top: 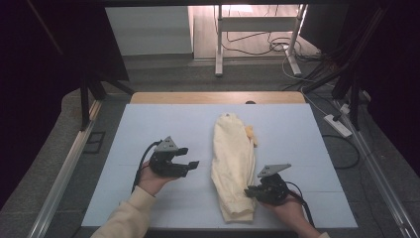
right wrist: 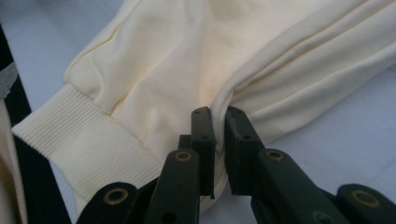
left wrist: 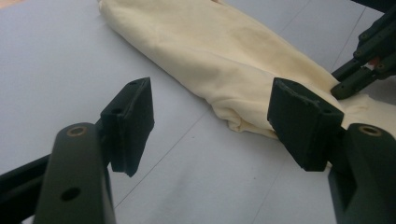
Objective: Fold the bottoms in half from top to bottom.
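A pale cream sweatshirt (top: 232, 163) lies folded into a long strip down the middle of the light blue table cover (top: 163, 124). Its ribbed hem (right wrist: 88, 149) points toward the near edge. My right gripper (top: 251, 192) sits at the strip's lower right edge. In the right gripper view its jaws (right wrist: 219, 123) stand almost together, pinching a fold of the cream cloth (right wrist: 243, 88). My left gripper (top: 191, 158) rests to the left of the sweatshirt, apart from it and open. Nothing lies between its pads (left wrist: 133, 121); the sweatshirt (left wrist: 224, 56) is beyond them, and the right gripper (left wrist: 362, 65) is at its far side.
A small yellow-orange bit (top: 251, 133) pokes out at the sweatshirt's upper right side. A bare wooden strip (top: 198, 97) borders the cover at the back. On the floor to the right lie a power strip (top: 338, 125) and cables. A white metal stand (top: 257, 29) is behind the table.
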Action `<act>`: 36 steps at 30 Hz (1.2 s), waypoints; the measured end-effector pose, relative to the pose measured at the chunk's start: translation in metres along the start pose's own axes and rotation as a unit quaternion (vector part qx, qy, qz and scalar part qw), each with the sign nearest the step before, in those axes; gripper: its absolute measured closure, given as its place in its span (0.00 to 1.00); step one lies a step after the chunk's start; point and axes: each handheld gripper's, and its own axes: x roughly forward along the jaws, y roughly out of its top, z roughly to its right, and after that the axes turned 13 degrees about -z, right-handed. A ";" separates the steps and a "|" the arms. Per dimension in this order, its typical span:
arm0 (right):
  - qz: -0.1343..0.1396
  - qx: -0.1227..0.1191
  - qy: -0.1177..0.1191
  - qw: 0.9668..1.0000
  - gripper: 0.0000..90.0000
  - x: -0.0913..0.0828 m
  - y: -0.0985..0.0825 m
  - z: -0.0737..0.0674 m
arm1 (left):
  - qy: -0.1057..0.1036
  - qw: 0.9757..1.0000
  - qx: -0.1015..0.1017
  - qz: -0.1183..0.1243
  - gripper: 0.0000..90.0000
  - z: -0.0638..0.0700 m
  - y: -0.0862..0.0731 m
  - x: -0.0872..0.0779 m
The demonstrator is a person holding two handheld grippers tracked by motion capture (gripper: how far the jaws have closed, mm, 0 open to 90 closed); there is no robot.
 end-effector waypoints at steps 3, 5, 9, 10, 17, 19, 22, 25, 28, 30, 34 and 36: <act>0.000 -0.011 0.004 1.000 0.93 0.001 0.001 -0.006 | 0.000 1.000 0.000 0.001 0.35 0.000 0.000 0.000; -0.002 -0.017 0.011 1.000 0.93 0.001 0.000 -0.009 | -0.001 1.000 0.000 0.001 0.35 0.000 0.000 0.000; -0.008 -0.022 0.023 0.999 0.94 -0.001 -0.004 -0.014 | -0.002 1.000 0.001 0.000 0.35 0.000 0.000 0.000; -0.007 -0.023 0.027 0.999 0.94 -0.001 -0.005 -0.015 | -0.002 1.000 0.001 0.000 0.35 0.000 0.000 0.000; -0.015 -0.028 0.029 0.999 0.94 -0.009 -0.016 -0.020 | -0.003 1.000 0.001 -0.001 0.35 0.000 0.000 0.001; -0.015 -0.027 0.033 0.999 0.94 -0.010 -0.017 -0.017 | -0.003 1.000 0.001 -0.002 0.35 0.000 0.000 0.001; -0.014 -0.027 0.035 0.999 0.93 -0.010 -0.018 -0.016 | -0.003 1.000 0.001 -0.003 0.35 0.000 0.001 0.002; -0.006 -0.035 0.034 0.999 0.83 -0.011 -0.018 -0.016 | -0.003 1.000 0.001 -0.005 0.35 0.000 0.001 0.003; 0.017 -0.040 0.028 0.999 0.68 -0.017 -0.017 -0.015 | -0.003 1.000 -0.001 -0.002 0.35 0.000 0.002 0.005; 0.041 -0.031 0.020 0.998 0.63 -0.022 -0.016 -0.011 | -0.003 1.000 -0.005 0.001 0.35 0.000 0.003 0.006; 0.073 -0.010 -0.007 0.997 0.56 -0.027 -0.012 0.001 | -0.004 1.000 -0.008 0.000 0.35 -0.001 0.008 0.012; 0.083 -0.007 -0.022 0.996 0.54 -0.028 -0.008 0.007 | -0.003 1.000 -0.007 0.000 0.35 -0.002 0.011 0.015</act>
